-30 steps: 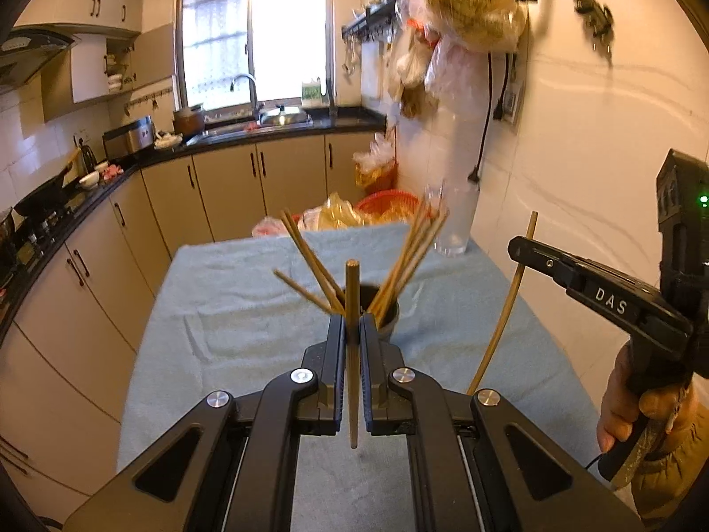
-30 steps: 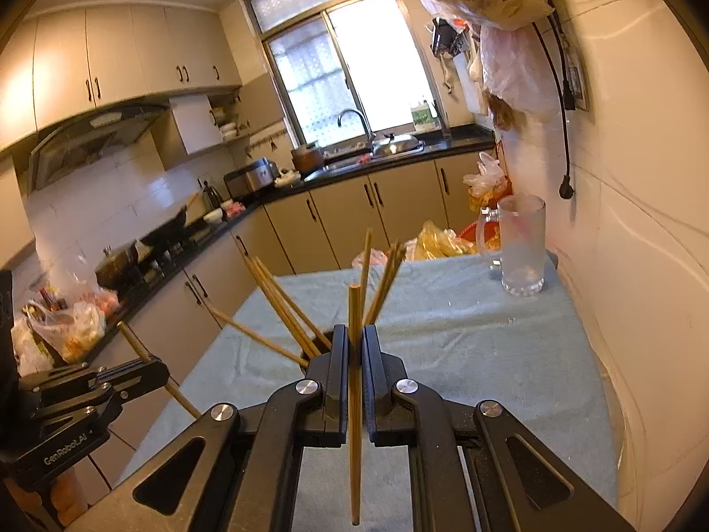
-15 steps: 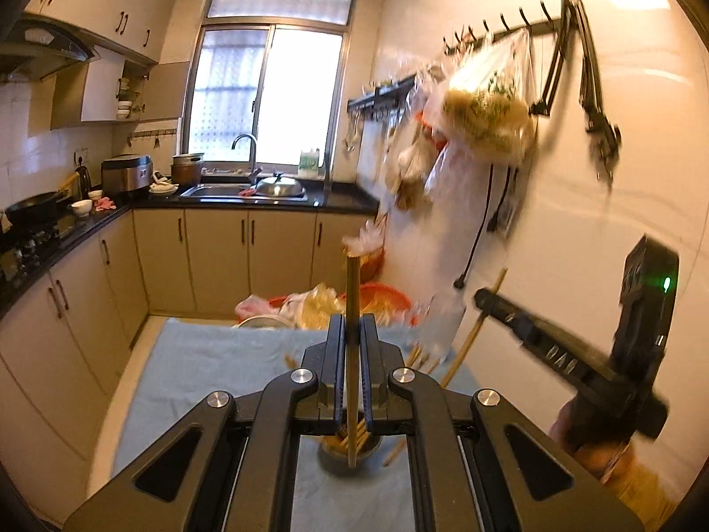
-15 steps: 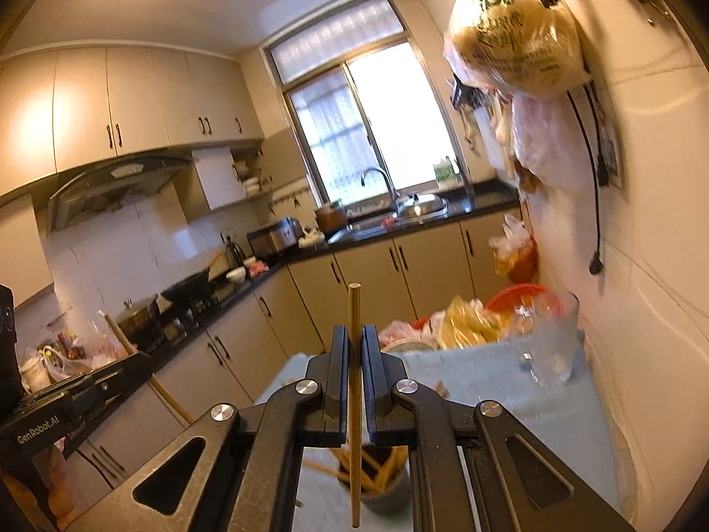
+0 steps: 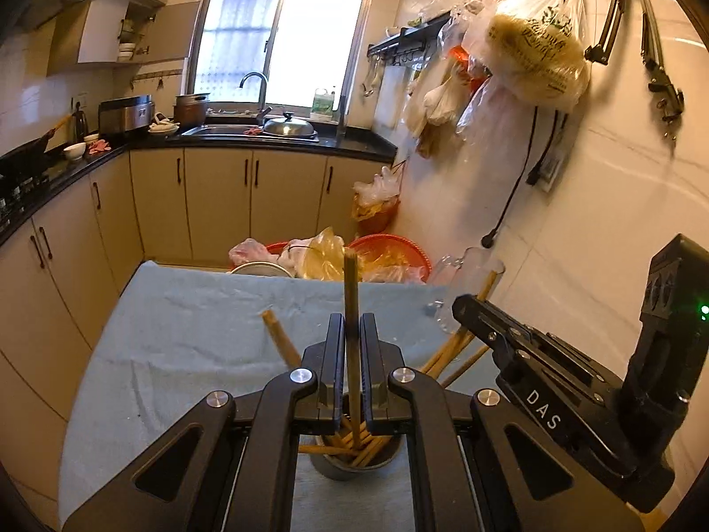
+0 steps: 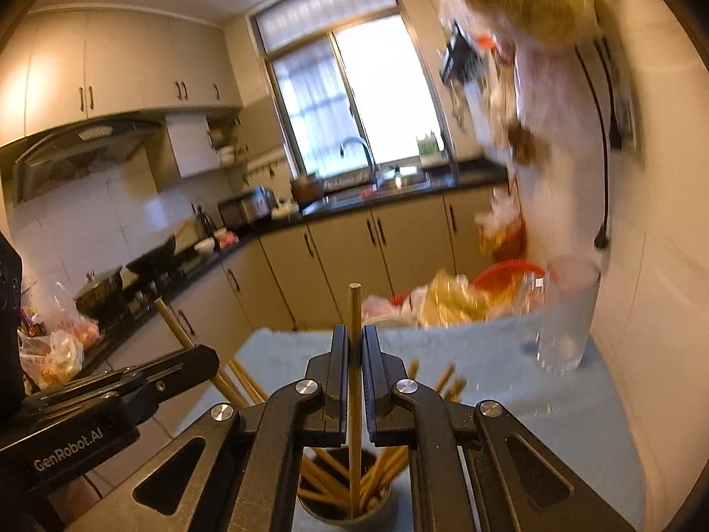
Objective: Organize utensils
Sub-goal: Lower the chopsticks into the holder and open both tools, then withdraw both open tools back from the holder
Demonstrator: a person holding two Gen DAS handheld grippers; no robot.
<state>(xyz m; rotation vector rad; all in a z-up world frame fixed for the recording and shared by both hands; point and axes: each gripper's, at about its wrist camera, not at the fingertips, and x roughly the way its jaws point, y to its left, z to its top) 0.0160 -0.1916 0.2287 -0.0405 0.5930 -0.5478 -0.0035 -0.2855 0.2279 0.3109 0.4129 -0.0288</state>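
My left gripper [image 5: 352, 332] is shut on a wooden chopstick [image 5: 351, 292] held upright, its lower end inside the metal utensil cup [image 5: 354, 465] below the jaws. My right gripper [image 6: 353, 346] is shut on another upright chopstick [image 6: 354, 310], its lower end in the same cup [image 6: 341, 514]. The cup holds several chopsticks that lean outwards. The right gripper also shows at the right of the left wrist view [image 5: 469, 306], the left gripper at the left of the right wrist view [image 6: 195, 359]. Both hang right over the cup.
The cup stands on a table with a light blue cloth [image 5: 186, 346]. A glass mug [image 6: 565, 314] stands at the far right corner by the wall. Red baskets with plastic bags [image 5: 381, 257] lie beyond the table's far edge. Bags hang from wall hooks [image 5: 531, 44].
Both grippers rose over the cup from in front of it and now lower their chopsticks into it. The cup went from ahead of the jaws to below them.
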